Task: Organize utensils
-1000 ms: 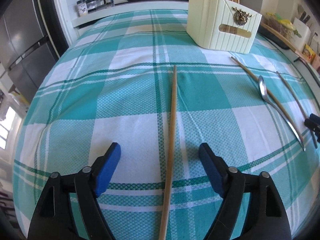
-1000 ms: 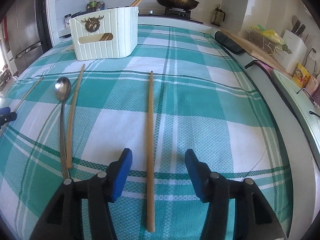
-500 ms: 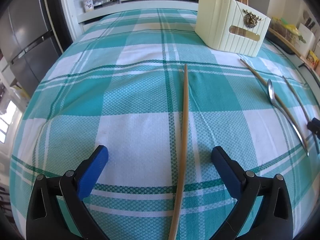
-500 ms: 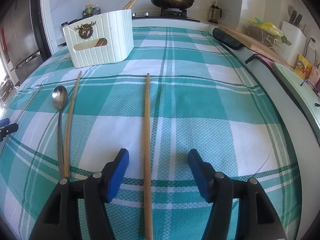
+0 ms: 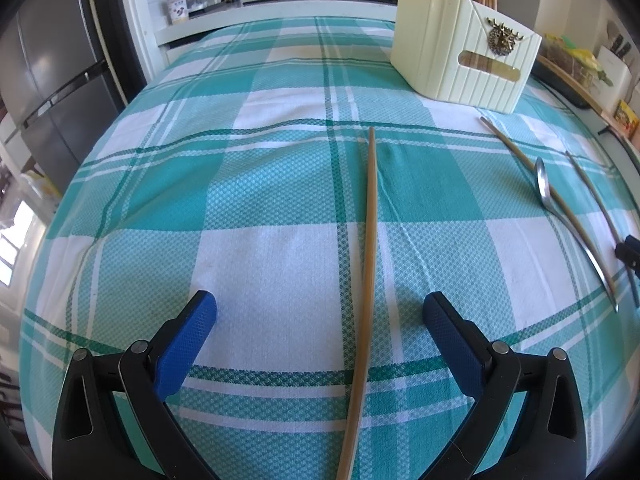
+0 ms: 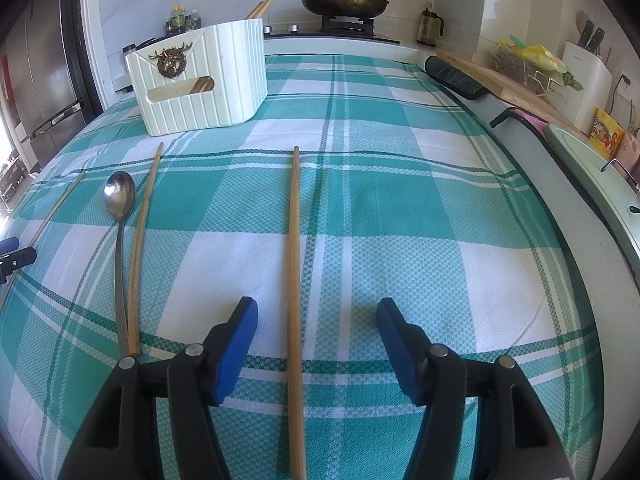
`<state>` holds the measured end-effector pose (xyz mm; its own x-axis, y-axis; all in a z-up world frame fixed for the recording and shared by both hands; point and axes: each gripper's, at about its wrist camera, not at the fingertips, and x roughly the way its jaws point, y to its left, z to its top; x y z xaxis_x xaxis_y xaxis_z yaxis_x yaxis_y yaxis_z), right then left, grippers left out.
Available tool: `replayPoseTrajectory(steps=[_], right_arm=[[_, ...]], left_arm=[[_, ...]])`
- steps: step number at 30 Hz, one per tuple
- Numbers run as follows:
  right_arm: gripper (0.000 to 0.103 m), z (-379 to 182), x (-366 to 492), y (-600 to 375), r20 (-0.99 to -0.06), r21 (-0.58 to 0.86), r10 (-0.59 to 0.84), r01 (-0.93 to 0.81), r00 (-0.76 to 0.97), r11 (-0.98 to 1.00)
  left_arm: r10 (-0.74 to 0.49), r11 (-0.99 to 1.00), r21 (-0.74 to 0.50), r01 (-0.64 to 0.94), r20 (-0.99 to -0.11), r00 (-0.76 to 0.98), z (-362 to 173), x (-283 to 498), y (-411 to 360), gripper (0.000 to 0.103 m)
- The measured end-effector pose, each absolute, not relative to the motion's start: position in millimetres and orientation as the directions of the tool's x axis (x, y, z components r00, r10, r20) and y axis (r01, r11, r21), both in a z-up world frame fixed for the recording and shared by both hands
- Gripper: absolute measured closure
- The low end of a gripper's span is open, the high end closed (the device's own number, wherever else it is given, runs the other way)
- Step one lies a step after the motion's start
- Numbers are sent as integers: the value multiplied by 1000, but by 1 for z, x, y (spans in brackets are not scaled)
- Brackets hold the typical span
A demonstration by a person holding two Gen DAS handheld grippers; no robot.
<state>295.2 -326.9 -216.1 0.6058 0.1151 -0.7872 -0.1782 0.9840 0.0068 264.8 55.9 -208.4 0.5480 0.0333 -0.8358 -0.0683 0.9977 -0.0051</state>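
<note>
Chopsticks lie on the checked cloth (image 5: 256, 184) covering the worktop, four loose in all. One chopstick (image 5: 366, 280) runs lengthwise between the pads of the left tool (image 5: 320, 312), nearer the right pad and touched by neither; this tool's jaws have just been opening and now stand wide, gripping nothing. A second chopstick (image 6: 295, 280) lies the same way between the pads of the right tool (image 6: 316, 316), closer to its left pad, untouched; those jaws have just been opening too, stand partly open and hold nothing. Between the two tools lies a third chopstick (image 6: 142, 240), with one metal spoon (image 6: 119, 216) just beside it, bowl toward the far edge. A fourth chopstick (image 6: 52, 208) lies beyond the spoon. Toward the far edge stands one cream ribbed basket (image 6: 224, 80), a brass stag-head badge (image 6: 171, 62) on its end, with more chopsticks sticking out of it. No writing on it can be read.
</note>
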Motion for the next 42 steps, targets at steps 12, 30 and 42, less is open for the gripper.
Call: replayPoseTrajectory(steps=[12, 30, 42], right_arm=[[40, -216, 295, -326, -787, 6, 115, -178, 606, 984], [32, -210, 309, -325, -869, 37, 167, -275, 465, 961], [53, -207, 389, -308, -913, 70, 199, -342, 357, 937]], left_arm=[[23, 998, -7, -55, -841, 541, -210, 266, 56, 0], [-58, 997, -32, 72, -915, 399, -194, 296, 66, 2], [-55, 985, 1, 172, -947, 316, -200, 358, 38, 25]])
